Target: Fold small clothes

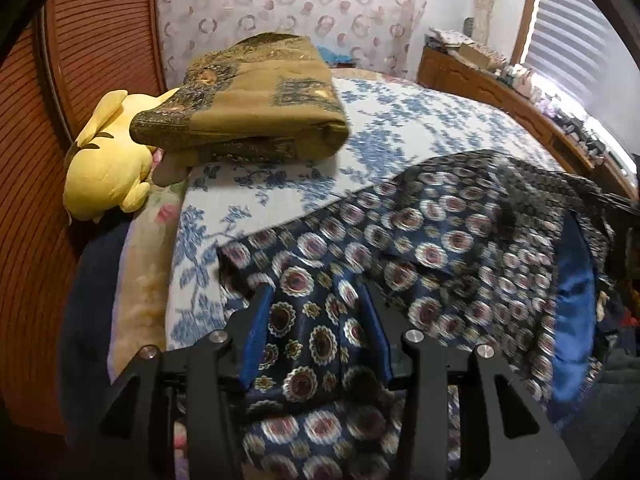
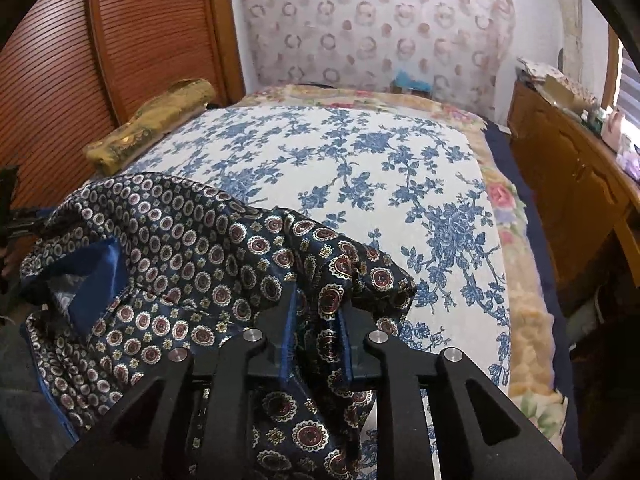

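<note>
A navy satin garment with round medallion print [image 1: 440, 240] and a plain blue lining [image 1: 572, 300] hangs spread over the near part of the bed. My left gripper [image 1: 312, 300] is shut on one corner of it. My right gripper [image 2: 318, 300] is shut on the other corner of the same garment [image 2: 180, 248], which drapes to the left. The left gripper's black frame shows at the left edge of the right wrist view [image 2: 8, 208]. The cloth between the fingers hides the fingertips.
A white bedspread with blue flowers [image 2: 340, 152] covers the bed. A folded mustard patterned cloth [image 1: 248, 108] lies at the far left, also in the right wrist view [image 2: 148, 124]. A yellow plush toy [image 1: 108, 160] sits beside it. A wooden dresser [image 2: 560, 168] stands right.
</note>
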